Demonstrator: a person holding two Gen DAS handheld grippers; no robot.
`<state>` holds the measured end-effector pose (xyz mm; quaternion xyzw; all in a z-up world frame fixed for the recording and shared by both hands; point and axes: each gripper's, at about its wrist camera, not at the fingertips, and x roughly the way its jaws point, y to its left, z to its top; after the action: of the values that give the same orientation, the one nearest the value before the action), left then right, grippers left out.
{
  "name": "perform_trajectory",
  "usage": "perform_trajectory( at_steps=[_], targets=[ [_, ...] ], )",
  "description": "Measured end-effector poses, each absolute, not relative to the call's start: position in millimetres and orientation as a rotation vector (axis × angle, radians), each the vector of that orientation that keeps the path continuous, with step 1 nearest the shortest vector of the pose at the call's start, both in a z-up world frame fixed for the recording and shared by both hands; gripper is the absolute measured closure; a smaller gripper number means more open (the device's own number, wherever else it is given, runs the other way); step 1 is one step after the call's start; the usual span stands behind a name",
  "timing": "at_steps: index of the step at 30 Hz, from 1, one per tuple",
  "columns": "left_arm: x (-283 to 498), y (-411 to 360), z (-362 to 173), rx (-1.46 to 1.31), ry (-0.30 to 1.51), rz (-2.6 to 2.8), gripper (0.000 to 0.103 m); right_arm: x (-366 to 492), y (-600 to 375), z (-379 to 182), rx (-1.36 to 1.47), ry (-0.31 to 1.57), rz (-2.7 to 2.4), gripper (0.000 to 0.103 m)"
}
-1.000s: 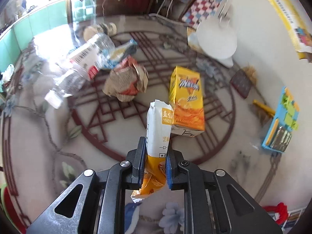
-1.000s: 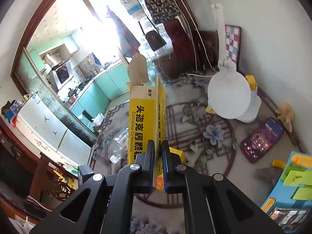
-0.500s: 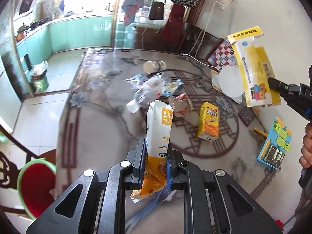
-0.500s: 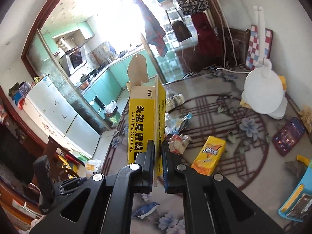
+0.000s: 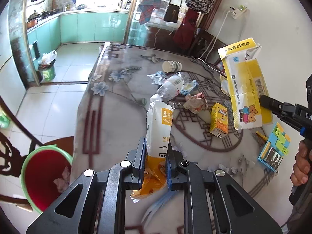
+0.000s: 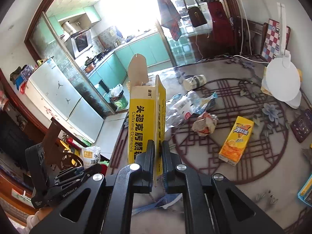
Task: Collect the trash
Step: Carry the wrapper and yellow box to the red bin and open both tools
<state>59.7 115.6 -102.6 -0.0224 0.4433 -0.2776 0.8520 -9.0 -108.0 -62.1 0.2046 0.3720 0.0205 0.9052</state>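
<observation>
Bench (image 5: 109,120) under a patterned cover, strewn with litter.

Near its middle lie a crushed clear bottle (image 5: 170,87), a crumpled wrapper (image 5: 196,102) and an orange juice carton (image 5: 219,120); a tipped paper cup (image 5: 171,66) lies farther back. Toward the wall sit a white round lamp base (image 6: 282,81), a phone (image 6: 302,125) and a blue tray (image 5: 274,150).

Bright daylight floods a kitchen with mint-green cabinets (image 5: 87,27) beyond a glass partition (image 6: 64,72). White floor tiles (image 5: 48,101) meet a patterned tablecloth (image 5: 117,117); white walls (image 5: 273,19), a refrigerator (image 6: 58,97) and a carved wooden chair (image 5: 9,156) stand around
</observation>
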Motion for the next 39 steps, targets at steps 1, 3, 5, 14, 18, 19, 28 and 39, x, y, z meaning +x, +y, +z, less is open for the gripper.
perform_trajectory(
  at_steps=[1,3,5,14,18,19,28,39],
  targets=[
    [60,121,-103,-0.056,0.935,-0.576,0.087,-8,-104,-62,0.419,0.771,0.049,0.097],
    [61,133,-105,-0.071,0.936,-0.559,0.087,-3,-91,-64,0.408,0.780,0.072,0.097],
    [62,144,-105,-0.080,0.937,-0.543,0.087,2,-79,-65,0.397,0.787,0.093,0.097],
    [68,206,-110,-0.132,0.922,-0.440,0.087,29,-19,-75,0.345,0.841,0.187,0.097],
    [71,237,-121,-0.152,0.940,-0.370,0.087,38,13,-80,0.322,0.859,0.243,0.097],
    [71,243,-122,-0.153,0.944,-0.356,0.087,39,19,-81,0.319,0.863,0.253,0.097],
    [72,300,-145,-0.177,0.984,-0.217,0.087,53,87,-102,0.257,0.925,0.392,0.097],
    [70,338,-158,-0.225,0.996,-0.128,0.087,78,148,-143,0.192,1.036,0.497,0.097]
  ],
)
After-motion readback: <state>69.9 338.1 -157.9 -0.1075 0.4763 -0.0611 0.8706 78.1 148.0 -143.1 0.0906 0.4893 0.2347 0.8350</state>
